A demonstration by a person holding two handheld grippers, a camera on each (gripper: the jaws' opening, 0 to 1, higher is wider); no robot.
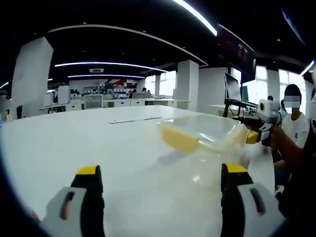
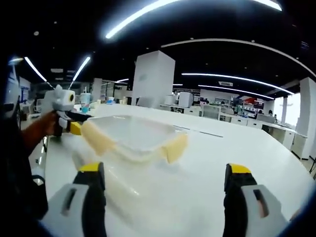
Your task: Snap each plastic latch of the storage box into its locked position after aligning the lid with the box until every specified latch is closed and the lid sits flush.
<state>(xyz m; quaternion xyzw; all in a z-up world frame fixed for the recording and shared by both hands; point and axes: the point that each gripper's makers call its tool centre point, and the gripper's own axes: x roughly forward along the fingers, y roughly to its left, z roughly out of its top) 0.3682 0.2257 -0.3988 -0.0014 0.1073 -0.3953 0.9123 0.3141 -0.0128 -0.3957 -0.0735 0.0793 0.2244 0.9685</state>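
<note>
The clear box (image 2: 131,136) with yellow latches sits on the white worktop (image 1: 74,143) at 12 o'clock; both grippers' fingers (image 1: 89,192) (image 2: 91,190) are spread.

Two hand-held claws, grey, black and yellow

The left claw (image 1: 163,180) has two black jaws capped with yellow tips, each backed by a pale grey housing bearing a dark slot. The right claw (image 2: 165,180) is built alike: black jaws, yellow caps, rounded grey shells with dark oblong slots.

storage box (image 2: 133,136) on the table (image 2: 237,148), ahead of the right tongs (image 2: 165,187), left tongs (image 2: 74,127) at its left
</note>
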